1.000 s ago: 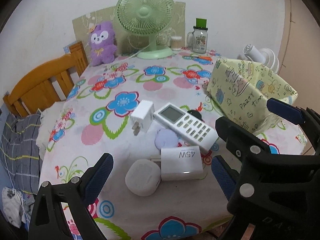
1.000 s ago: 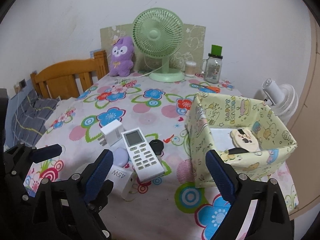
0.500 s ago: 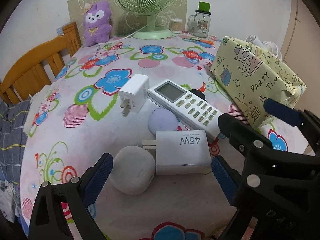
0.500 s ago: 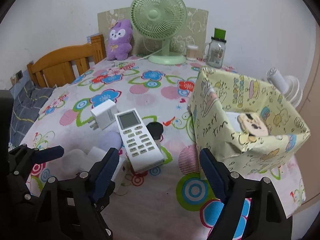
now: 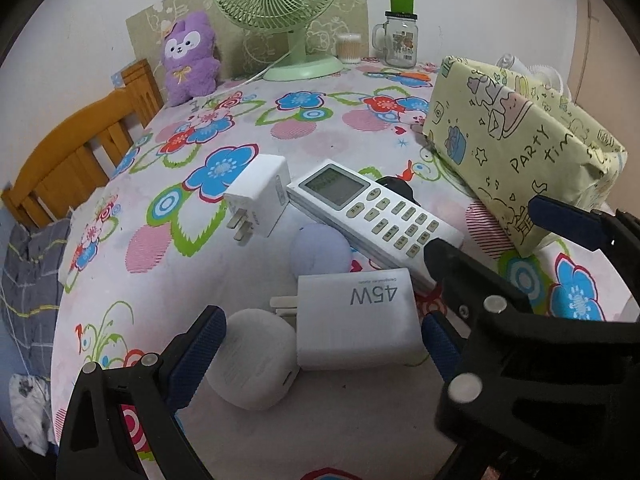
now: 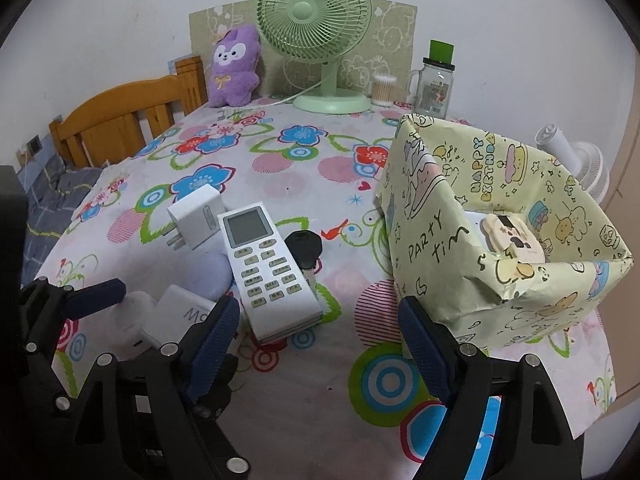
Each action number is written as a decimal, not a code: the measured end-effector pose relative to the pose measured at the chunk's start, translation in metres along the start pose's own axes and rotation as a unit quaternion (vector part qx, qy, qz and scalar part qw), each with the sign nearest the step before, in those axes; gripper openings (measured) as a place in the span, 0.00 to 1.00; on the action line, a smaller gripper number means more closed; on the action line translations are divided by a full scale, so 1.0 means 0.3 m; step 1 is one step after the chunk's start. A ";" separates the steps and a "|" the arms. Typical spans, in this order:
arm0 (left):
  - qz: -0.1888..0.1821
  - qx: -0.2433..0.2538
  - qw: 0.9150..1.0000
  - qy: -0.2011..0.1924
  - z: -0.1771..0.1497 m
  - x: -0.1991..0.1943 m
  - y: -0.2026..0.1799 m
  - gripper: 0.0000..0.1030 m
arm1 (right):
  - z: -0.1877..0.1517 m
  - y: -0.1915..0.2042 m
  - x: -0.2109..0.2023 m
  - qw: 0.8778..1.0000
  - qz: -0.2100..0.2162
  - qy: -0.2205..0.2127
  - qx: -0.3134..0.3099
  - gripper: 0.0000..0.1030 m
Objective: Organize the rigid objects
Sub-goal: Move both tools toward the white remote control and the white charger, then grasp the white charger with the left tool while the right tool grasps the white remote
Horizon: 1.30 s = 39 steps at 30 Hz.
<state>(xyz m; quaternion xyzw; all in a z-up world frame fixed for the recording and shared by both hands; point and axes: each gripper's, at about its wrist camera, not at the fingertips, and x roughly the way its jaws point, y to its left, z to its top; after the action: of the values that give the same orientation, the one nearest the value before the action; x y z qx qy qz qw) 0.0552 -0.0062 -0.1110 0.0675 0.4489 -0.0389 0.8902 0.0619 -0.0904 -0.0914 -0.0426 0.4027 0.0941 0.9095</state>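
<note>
On the flowered tablecloth lie a white 45W charger [image 5: 354, 320] [image 6: 184, 316], a round white case [image 5: 254, 358], a lilac round case [image 5: 318, 250], a white remote [image 5: 374, 218] [image 6: 268, 272], a second white plug [image 5: 260, 202] [image 6: 196, 216] and a black key [image 6: 306, 246]. My left gripper [image 5: 320, 344] is open, low over the table, its fingers either side of the white case and the 45W charger. My right gripper [image 6: 320, 336] is open and empty, just in front of the remote's near end. A yellow paper-wrapped box [image 6: 504, 220] at right holds a round cartoon item [image 6: 514, 238].
A green desk fan [image 6: 316, 28], a purple plush [image 6: 236, 68], a glass jar with green lid [image 6: 436, 80] and a cotton-swab pot [image 6: 384, 90] stand at the table's back. A wooden chair back [image 6: 124, 124] is at left. A white fan [image 6: 576, 164] is behind the box.
Both grippers have moved forward and down toward the objects. The left gripper's fingers now flank the white case and the 45W charger. Nothing on the table has moved.
</note>
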 end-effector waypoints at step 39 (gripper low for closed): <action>-0.013 -0.027 0.999 -0.019 0.071 0.041 0.153 0.63 | 0.130 0.102 0.136 0.999 0.021 0.023 0.007 0.81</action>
<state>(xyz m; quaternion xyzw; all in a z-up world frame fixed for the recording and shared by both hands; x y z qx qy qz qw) 0.0854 0.0358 -0.1045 0.0371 0.4334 -0.0395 0.8996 0.1106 -0.0489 -0.0956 -0.0296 0.4253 0.1097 0.8979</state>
